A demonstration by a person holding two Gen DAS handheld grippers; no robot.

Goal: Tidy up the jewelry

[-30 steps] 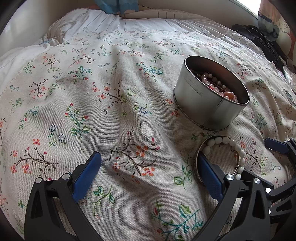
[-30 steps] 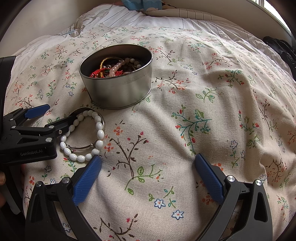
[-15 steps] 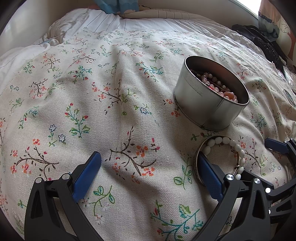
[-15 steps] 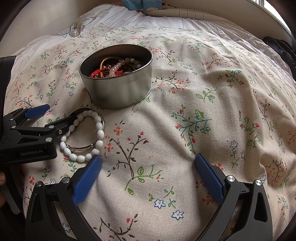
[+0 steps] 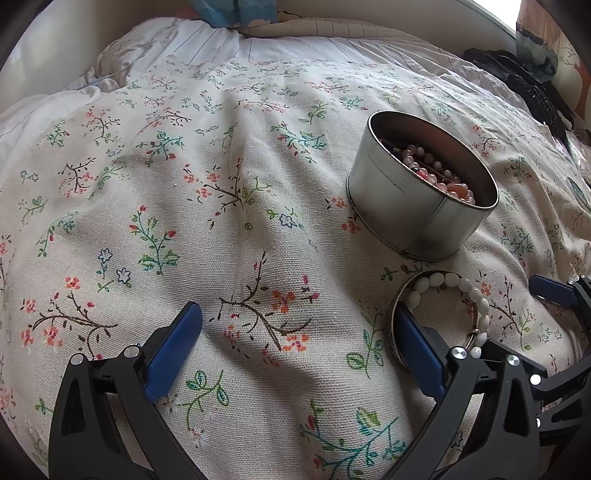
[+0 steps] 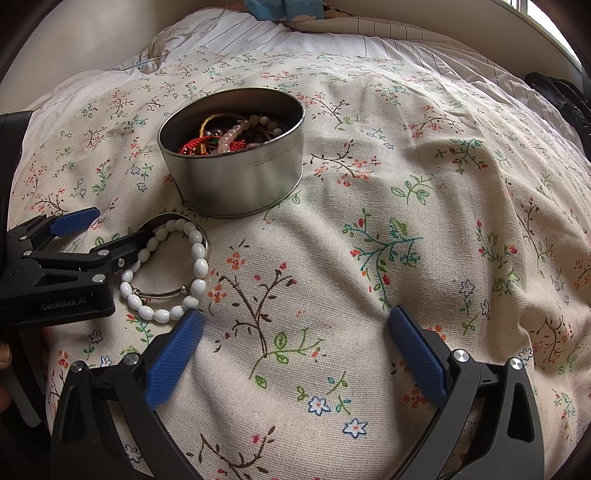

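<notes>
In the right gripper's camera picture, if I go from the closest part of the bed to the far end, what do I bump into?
Right gripper → white bead bracelet → round metal tin full of jewelry → white striped sheet → blue thing at the very back, too cut off to name.

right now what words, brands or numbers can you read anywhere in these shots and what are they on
"GenRobot.AI": white print on the black body of the left tool, seen in the right wrist view, beside the white bead bracelet.
No other text: the metal tin shows only a faint embossed band on its wall, too blurred to read, and the floral cloth carries only a printed pattern.
</notes>
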